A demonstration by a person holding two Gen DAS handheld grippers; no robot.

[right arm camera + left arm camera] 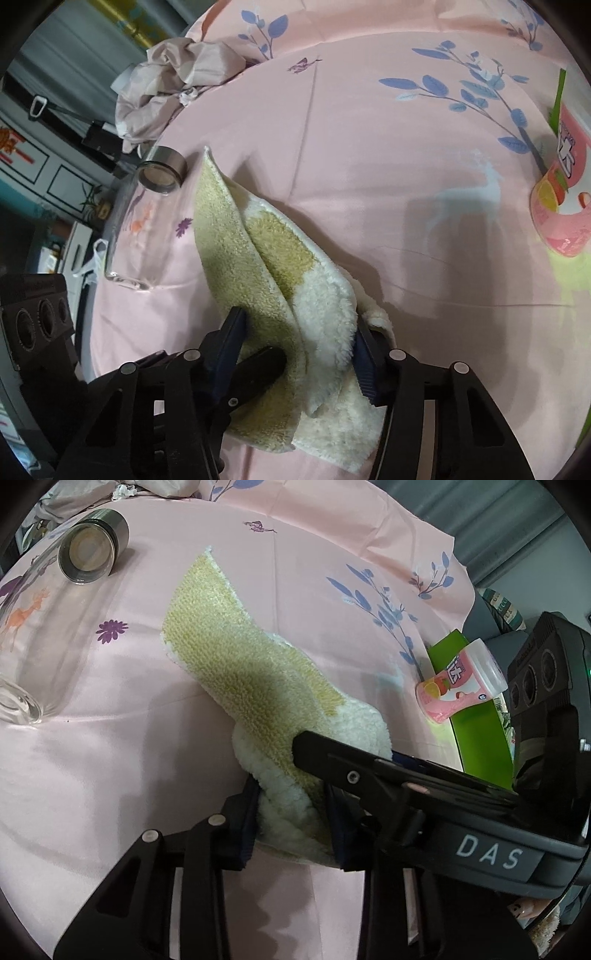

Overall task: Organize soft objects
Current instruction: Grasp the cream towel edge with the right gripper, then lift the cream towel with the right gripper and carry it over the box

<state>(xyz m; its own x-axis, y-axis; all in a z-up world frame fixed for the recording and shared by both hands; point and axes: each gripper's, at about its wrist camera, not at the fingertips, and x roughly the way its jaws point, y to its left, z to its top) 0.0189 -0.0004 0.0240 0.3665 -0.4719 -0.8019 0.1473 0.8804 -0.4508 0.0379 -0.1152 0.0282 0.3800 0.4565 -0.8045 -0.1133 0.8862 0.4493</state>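
Both grippers, left gripper (291, 819) and right gripper (299, 354), clamped on towel (221, 657) near end; keep grips firm, lift evenly, fold straight.

Pink floral bedsheet (369, 155) with blue leaf prints covers the bed. Crumpled pale pink-grey bedding (166, 77) is heaped at its far edge. Beyond, grey corrugated wall panels (491, 520) and a white panelled cabinet front (55, 173) with dark trim. Light is soft, indoor, with mild shadows on the sheet.
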